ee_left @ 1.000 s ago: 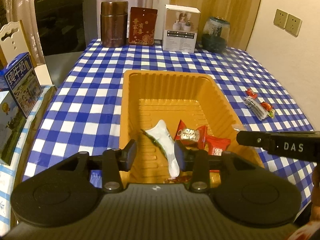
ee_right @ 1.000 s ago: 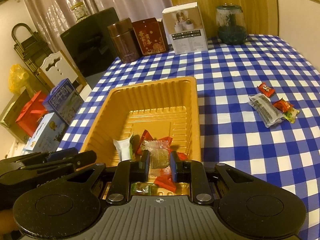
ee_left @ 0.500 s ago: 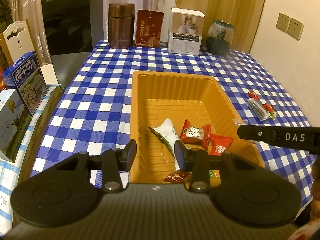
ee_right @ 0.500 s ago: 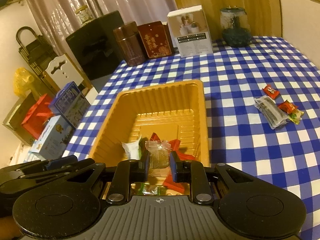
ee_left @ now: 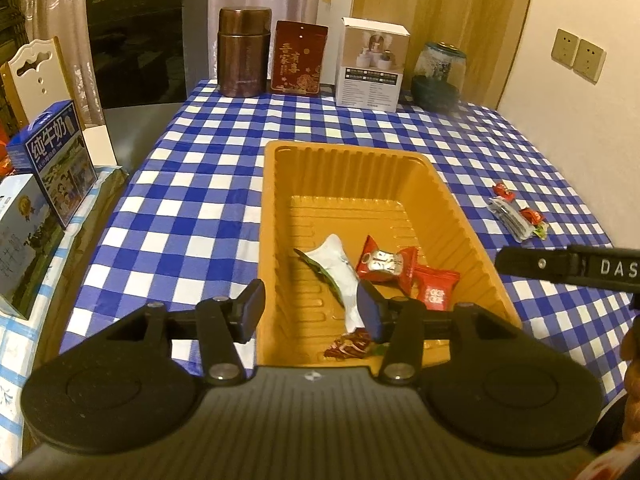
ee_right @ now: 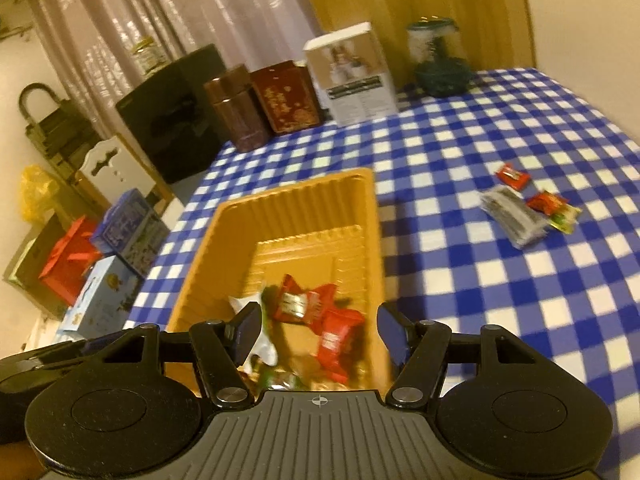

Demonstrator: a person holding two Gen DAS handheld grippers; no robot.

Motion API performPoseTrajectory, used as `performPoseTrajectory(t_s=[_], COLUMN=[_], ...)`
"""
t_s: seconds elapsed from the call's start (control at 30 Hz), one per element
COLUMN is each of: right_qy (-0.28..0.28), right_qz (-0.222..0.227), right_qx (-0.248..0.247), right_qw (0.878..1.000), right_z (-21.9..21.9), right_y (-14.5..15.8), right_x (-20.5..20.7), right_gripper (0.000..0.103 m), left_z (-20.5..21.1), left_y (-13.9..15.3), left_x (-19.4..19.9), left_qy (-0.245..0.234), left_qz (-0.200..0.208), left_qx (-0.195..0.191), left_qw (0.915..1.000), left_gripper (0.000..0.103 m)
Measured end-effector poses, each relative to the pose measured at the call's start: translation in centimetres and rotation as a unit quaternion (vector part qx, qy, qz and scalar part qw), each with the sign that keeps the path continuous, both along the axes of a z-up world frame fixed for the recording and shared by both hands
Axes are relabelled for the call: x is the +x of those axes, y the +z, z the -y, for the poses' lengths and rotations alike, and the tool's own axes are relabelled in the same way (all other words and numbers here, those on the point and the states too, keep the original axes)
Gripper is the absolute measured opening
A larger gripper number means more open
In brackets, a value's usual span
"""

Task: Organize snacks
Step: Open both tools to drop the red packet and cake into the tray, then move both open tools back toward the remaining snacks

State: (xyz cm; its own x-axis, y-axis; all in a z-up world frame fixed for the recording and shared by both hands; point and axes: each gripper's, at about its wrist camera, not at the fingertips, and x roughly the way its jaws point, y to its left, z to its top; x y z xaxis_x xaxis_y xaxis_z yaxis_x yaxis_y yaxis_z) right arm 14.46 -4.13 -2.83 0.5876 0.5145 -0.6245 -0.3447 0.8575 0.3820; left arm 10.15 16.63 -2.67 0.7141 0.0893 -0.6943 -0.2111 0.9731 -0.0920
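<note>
An orange plastic tray sits on the blue-checked tablecloth. It holds a white packet, red candies and more wrappers near its front wall. My left gripper is open and empty above the tray's near left rim. My right gripper is open and empty over the tray's near end; part of it shows in the left wrist view. A small pile of loose snacks lies on the cloth to the right of the tray.
A brown canister, a red tin, a white box and a glass jar stand along the table's far edge. Milk cartons and a chair stand off the left side. A wall runs along the right.
My right gripper has opened and dropped the clear-wrapped snack it held into the tray, and its view has swung and blurred. My left gripper has drawn back slightly, still open.
</note>
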Motion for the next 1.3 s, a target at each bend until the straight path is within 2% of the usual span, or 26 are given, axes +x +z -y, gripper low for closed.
performPoseTrajectory(t_s=[0.13, 0.33, 0.47, 0.63, 0.77, 1.0, 1.3], right_qy=[-0.019, -0.036, -0.043, -0.055, -0.068, -0.091, -0.123], right_qz=[-0.01, -0.006, -0.001, 0.005, 0.006, 0.01, 0.008], right_qx=[-0.008, -0.009, -0.011, -0.016, -0.017, -0.02, -0.015], right_qw=[1.0, 0.999, 0.999, 0.998, 0.998, 0.996, 0.992], right_z=[1.5, 3.4, 4.3, 5.6, 6.8, 9.2, 12.3], right_y=[-0.1, 0.6, 1.3, 2.1, 2.5, 3.0, 3.2], right_x=[-0.8, -2.2, -3.0, -3.9, -4.6, -5.4, -5.8], right_gripper=[0.064, 0.064, 0.064, 0.064, 0.064, 0.064, 0.064], left_z=[0.8, 2.1, 3.3, 4.7, 5.7, 7.9, 10.8], left_y=[0.2, 0.9, 1.4, 2.1, 2.8, 3.4, 3.8], left_x=[-0.4, -1.1, -1.7, -2.1, -2.4, -2.3, -1.9], left_qy=[-0.008, -0.017, -0.022, -0.031, -0.038, -0.062, -0.093], left_qz=[0.001, 0.003, 0.005, 0.009, 0.015, 0.022, 0.025], left_qx=[-0.006, -0.02, -0.022, -0.022, -0.02, -0.013, -0.013], left_qw=[1.0, 0.9996, 0.9995, 0.9992, 0.999, 0.9978, 0.9953], left_gripper=[0.053, 0.055, 0.065, 0.07, 0.081, 0.088, 0.09])
